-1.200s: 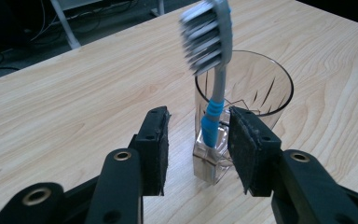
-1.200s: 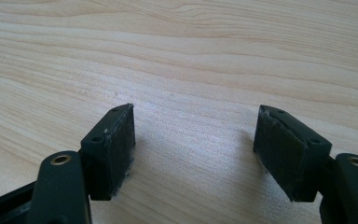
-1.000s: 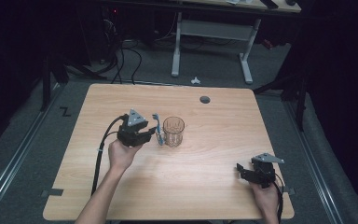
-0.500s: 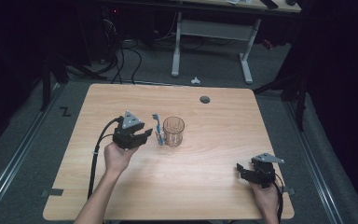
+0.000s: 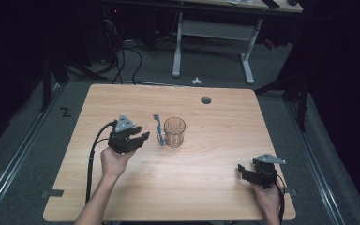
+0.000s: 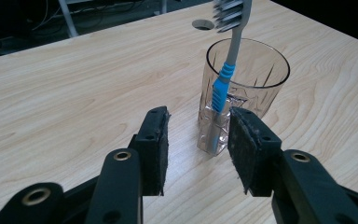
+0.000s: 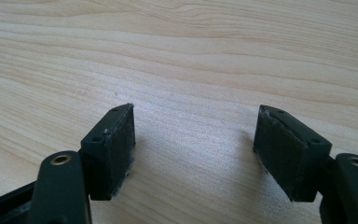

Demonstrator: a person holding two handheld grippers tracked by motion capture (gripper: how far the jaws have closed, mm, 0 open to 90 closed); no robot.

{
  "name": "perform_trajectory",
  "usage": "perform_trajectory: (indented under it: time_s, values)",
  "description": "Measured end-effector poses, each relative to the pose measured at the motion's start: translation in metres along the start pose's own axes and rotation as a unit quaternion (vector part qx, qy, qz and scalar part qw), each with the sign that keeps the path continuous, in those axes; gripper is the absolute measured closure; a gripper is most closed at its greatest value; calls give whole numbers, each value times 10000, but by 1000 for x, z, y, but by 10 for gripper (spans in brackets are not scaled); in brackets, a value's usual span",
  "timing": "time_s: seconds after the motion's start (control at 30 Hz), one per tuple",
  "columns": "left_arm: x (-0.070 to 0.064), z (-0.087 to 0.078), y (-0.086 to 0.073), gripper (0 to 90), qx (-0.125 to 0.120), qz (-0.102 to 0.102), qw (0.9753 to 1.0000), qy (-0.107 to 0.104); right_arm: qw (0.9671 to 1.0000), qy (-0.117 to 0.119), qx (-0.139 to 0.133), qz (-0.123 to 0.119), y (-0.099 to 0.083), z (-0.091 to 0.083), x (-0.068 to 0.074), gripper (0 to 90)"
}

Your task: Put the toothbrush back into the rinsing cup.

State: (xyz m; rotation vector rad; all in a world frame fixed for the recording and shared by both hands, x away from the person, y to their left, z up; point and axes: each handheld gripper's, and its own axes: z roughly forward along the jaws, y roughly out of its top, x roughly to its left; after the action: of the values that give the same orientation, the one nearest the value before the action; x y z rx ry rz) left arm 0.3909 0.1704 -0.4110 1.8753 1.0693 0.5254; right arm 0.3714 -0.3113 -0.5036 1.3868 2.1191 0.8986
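Observation:
A clear cut-glass tumbler stands upright near the middle of the wooden table. A grey toothbrush with a blue grip leans upright against the glass's outer left side, bristles up, its foot on the table. My left gripper sits just left of the brush, open, with nothing between its jaws; the brush's foot lies a little beyond the gap. My right gripper rests low near the table's front right corner, open over bare wood.
A round cable hole is set in the table near the far edge. Beyond the table stand a white desk frame and loose cables on the grey floor. Black cables trail from both grippers toward the front edge.
My left gripper has drawn back to the left, away from the toothbrush, which stays leaning on the glass. The right gripper has not moved.

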Motion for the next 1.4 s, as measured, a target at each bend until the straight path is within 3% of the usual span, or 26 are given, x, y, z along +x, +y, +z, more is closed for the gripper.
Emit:
perform_trajectory:
  time_s: [1.07, 1.4]
  values:
    - [6, -13, -26, 548, 22, -296, 9995, 75, 10000, -1, 0, -2, 0, 0, 0, 296]
    - [8, -13, -36, 537, 126, -400, 9991, 78, 10000, 9, 4, 2, 0, 0, 0, 296]
